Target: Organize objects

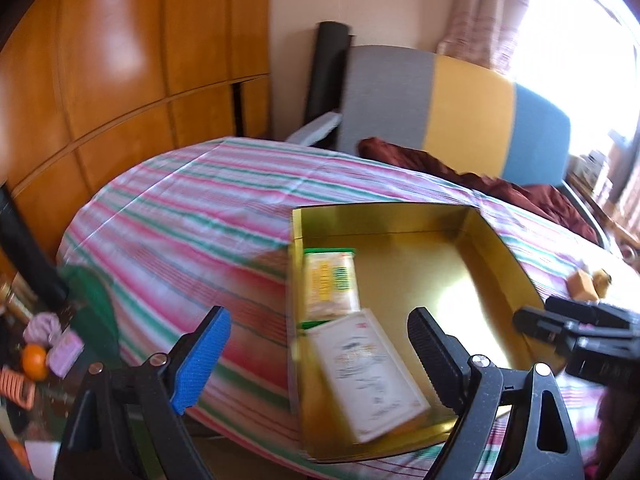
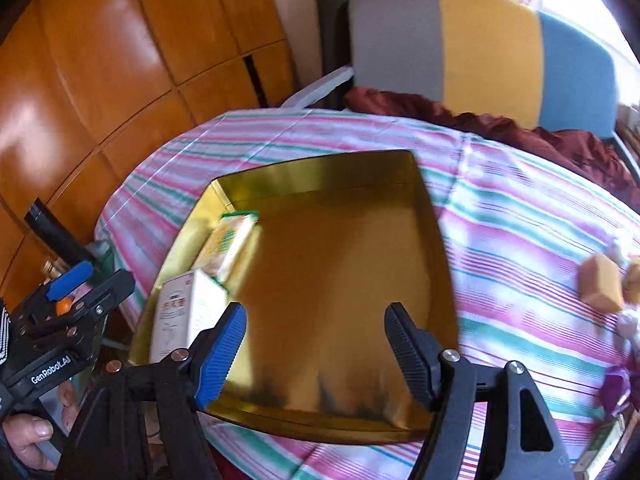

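Both grippers, left gripper (image 1: 318, 354) and right gripper (image 2: 314, 348), hang wide open and empty over the gold tray (image 2: 320, 168). Two boxes lie along its left edge. Likely next: fetching the tan block (image 2: 602, 284) near the tablecloth's right edge

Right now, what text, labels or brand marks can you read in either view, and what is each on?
"GenRobot.AI": white lettering on the left gripper body, seen in the right wrist view.
White box in the gold tray: red characters and fine print, too blurred to read.
Yellow-green packet: printing there, unreadable.
Nothing else legible.

Striped tablecloth (image 1: 180, 208), wooden wardrobe (image 1: 100, 60), grey-yellow-blue headboard (image 2: 480, 48), maroon blanket (image 2: 500, 124), curtain (image 1: 492, 8)
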